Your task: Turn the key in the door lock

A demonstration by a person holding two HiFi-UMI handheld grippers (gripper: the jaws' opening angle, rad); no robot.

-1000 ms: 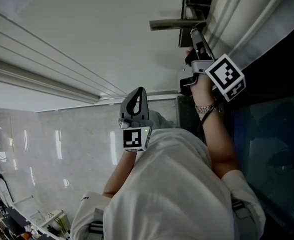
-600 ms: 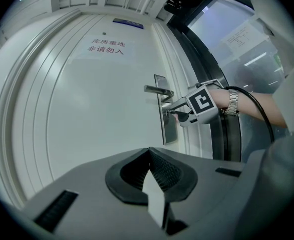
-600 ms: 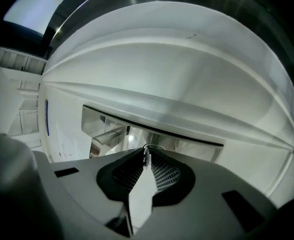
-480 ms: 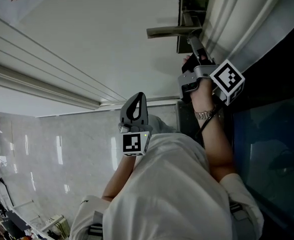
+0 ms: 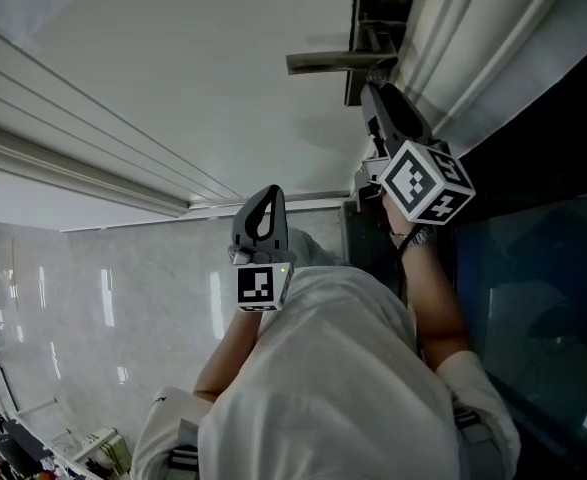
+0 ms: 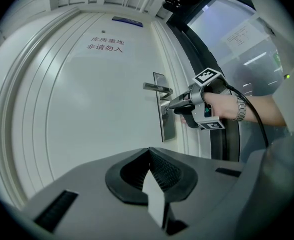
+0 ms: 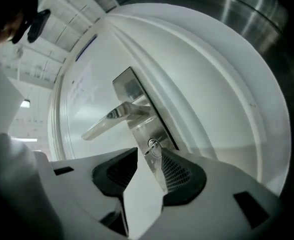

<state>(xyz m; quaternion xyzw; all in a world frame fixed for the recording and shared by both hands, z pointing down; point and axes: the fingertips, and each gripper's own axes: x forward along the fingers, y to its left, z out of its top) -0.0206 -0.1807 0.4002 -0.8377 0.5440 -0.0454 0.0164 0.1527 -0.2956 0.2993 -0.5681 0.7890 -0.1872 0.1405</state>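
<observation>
Right tool (image 7: 149, 151) has rolled about its own axis since a second ago. Its marker cube (image 5: 423, 180) now shows a different face in the head view, and the jaws have just been opening. Key (image 7: 154, 145) sits in the lock plate (image 7: 131, 91), just below the handle (image 7: 111, 120). Its head sticks out between the parted jaws, and the pads are not pressing on it. Right tool points level at the plate, close to the edge of the white door (image 5: 173, 68). Handle lies level. Left tool (image 6: 149, 154) is unchanged: held back from the door, jaws together, nothing between them. Printed notice (image 6: 105, 44) is high on the door.
</observation>
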